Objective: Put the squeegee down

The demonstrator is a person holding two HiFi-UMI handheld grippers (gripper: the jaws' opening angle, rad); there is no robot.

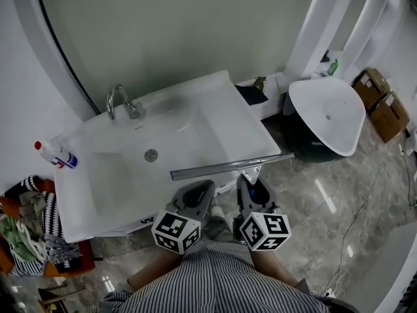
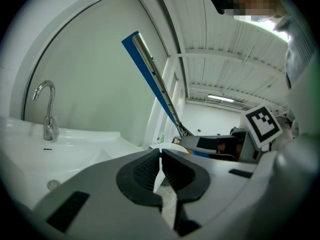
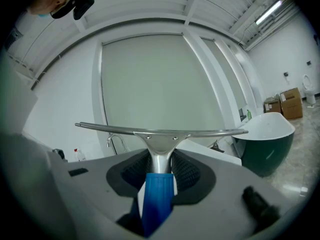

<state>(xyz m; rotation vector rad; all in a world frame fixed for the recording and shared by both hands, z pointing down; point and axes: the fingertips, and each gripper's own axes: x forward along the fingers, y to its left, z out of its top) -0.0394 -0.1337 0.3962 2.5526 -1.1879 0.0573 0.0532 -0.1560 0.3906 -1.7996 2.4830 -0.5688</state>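
Blue-handled squeegee (image 3: 159,151) clamped in right claw (image 3: 161,170); left claw (image 2: 160,166) pinched together — empty.

Left gripper (image 1: 197,189) and right gripper (image 1: 251,182): grey bodies, black ribbed pads (image 2: 145,170), black-and-white marker cubes (image 1: 176,231). Shirt (image 1: 215,279): finely striped.

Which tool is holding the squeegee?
The right tool: its jaws clamp the squeegee by the blue handle. The left tool holds nothing.
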